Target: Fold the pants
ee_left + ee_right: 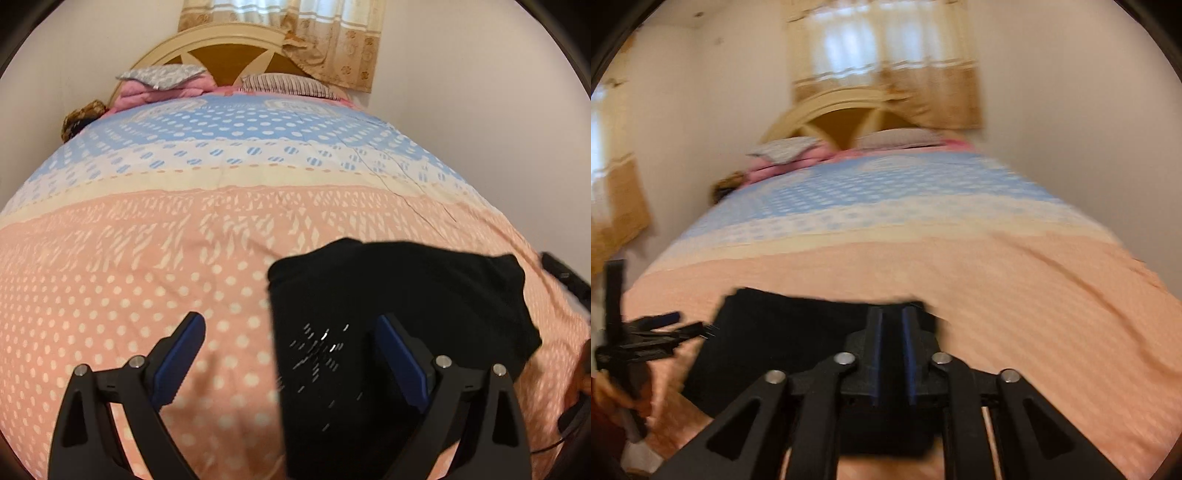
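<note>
Both jaws over black pants (388, 314) on bedspread (147, 258): left gripper (291, 336) spread wide, right gripper (892, 325) nearly closed, grasp unclear.

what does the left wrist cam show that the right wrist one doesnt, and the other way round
Only the left wrist view shows the left gripper wide open, its fingers straddling the left edge of the black pants, and the small white marks on the fabric.

Only the right wrist view shows the right gripper nearly closed over the pants' far edge, whether it pinches fabric is unclear, and a second curtain at left.

Both share the pants, bedspread, headboard, pillows.
</note>
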`<state>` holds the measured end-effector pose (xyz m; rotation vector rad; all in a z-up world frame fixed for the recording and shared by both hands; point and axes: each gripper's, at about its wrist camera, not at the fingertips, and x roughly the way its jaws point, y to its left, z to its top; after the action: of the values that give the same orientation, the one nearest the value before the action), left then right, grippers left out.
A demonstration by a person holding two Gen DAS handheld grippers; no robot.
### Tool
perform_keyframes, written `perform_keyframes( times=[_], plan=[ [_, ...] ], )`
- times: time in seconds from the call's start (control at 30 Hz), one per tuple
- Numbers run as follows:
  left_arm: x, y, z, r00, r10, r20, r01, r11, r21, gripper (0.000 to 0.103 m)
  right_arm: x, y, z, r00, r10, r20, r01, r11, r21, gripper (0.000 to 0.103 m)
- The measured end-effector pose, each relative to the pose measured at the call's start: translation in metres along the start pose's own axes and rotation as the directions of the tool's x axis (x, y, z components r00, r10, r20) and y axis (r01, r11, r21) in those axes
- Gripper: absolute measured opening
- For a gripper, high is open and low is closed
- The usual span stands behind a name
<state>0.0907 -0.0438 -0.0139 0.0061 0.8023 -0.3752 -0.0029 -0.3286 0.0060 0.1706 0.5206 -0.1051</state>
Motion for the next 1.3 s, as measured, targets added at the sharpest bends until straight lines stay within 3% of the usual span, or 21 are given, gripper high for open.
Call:
perform_keyframes(
  times=[0.03, 0.1, 0.2, 0.33, 0.43, 0.5, 0.57, 0.6, 0.7, 0.8, 0.87, 0.93, 1.07, 1.23, 1.3],
  plan=[
    [0.004, -0.004, 0.002, 1.0, -0.002, 0.003, 0.002, 1.0, -0.003, 0.096, 0.019, 0.0, 0.004, 0.999, 0.039, -0.025, -0.039, 0.999, 0.013, 0.027],
    [0.013, -0.016, 0.004, 1.0, 0.019, 0.014, -0.02, 0.999, 0.027, 0.096, 0.064, -0.005, 0.007, 0.992, 0.069, -0.106, -0.065, 0.997, 0.042, 0.027],
    [0.036, -0.029, -0.003, 0.993, 0.116, -0.027, -0.113, 0.988, 0.11, 0.098, 0.111, -0.027, 0.0, 0.983, 0.03, -0.179, -0.01, 0.994, 0.111, 0.027],
    [0.042, -0.018, -0.008, 0.995, 0.08, -0.063, -0.076, 0.996, 0.054, 0.1, 0.117, -0.047, -0.001, 0.979, 0.121, -0.162, -0.077, 0.965, 0.252, 0.027],
    [0.033, -0.01, -0.004, 0.994, 0.058, -0.087, -0.057, 0.998, 0.022, 0.1, 0.08, -0.046, 0.004, 0.985, 0.169, -0.043, -0.148, 0.941, 0.304, 0.027],
    [0.025, -0.007, -0.004, 0.995, 0.049, -0.086, -0.049, 0.999, 0.008, 0.1, 0.048, -0.045, 0.0, 0.988, 0.153, 0.022, -0.153, 0.947, 0.281, 0.04],
    [0.017, -0.004, -0.007, 0.997, 0.045, -0.067, -0.046, 0.999, 0.0, 0.1, 0.031, -0.045, -0.008, 0.994, 0.1, 0.054, -0.11, 0.958, 0.264, 0.077],
    [0.015, -0.003, -0.008, 0.997, 0.05, -0.065, -0.05, 0.999, -0.005, 0.1, 0.021, -0.046, -0.016, 0.996, 0.05, 0.069, -0.066, 0.965, 0.254, 0.079],
    [0.02, 0.0, -0.012, 0.995, 0.045, -0.086, -0.047, 0.999, -0.025, 0.1, 0.019, -0.055, -0.037, 1.0, 0.003, 0.013, -0.006, 0.967, 0.254, 0.079],
    [0.029, -0.001, -0.018, 0.99, -0.011, -0.143, 0.001, 0.998, -0.07, 0.1, 0.035, -0.071, -0.062, 0.992, 0.07, -0.105, -0.027, 0.929, 0.368, 0.079],
    [0.028, -0.002, -0.022, 0.987, -0.066, -0.149, 0.05, 0.993, -0.105, 0.1, 0.031, -0.067, -0.067, 0.994, 0.062, -0.085, -0.029, 0.936, 0.351, 0.079],
    [0.028, -0.006, -0.025, 0.982, -0.109, -0.152, 0.09, 0.988, -0.124, 0.1, 0.033, -0.063, -0.065, 0.992, 0.054, -0.117, -0.011, 0.941, 0.338, 0.079],
    [0.025, -0.008, -0.029, 0.976, -0.171, -0.138, 0.149, 0.977, -0.151, 0.1, 0.037, -0.051, -0.07, 0.982, 0.141, -0.124, -0.09, 0.933, 0.348, 0.079],
    [0.026, -0.019, -0.035, 0.981, -0.146, -0.13, 0.129, 0.983, -0.133, 0.101, 0.03, -0.038, -0.079, 0.985, 0.125, -0.115, -0.086, 0.952, 0.293, 0.079],
    [0.026, -0.024, -0.037, 0.982, -0.13, -0.134, 0.117, 0.988, -0.105, 0.101, 0.029, -0.039, -0.079, 0.985, 0.131, -0.111, -0.093, 0.949, 0.3, 0.067]
  ],
)
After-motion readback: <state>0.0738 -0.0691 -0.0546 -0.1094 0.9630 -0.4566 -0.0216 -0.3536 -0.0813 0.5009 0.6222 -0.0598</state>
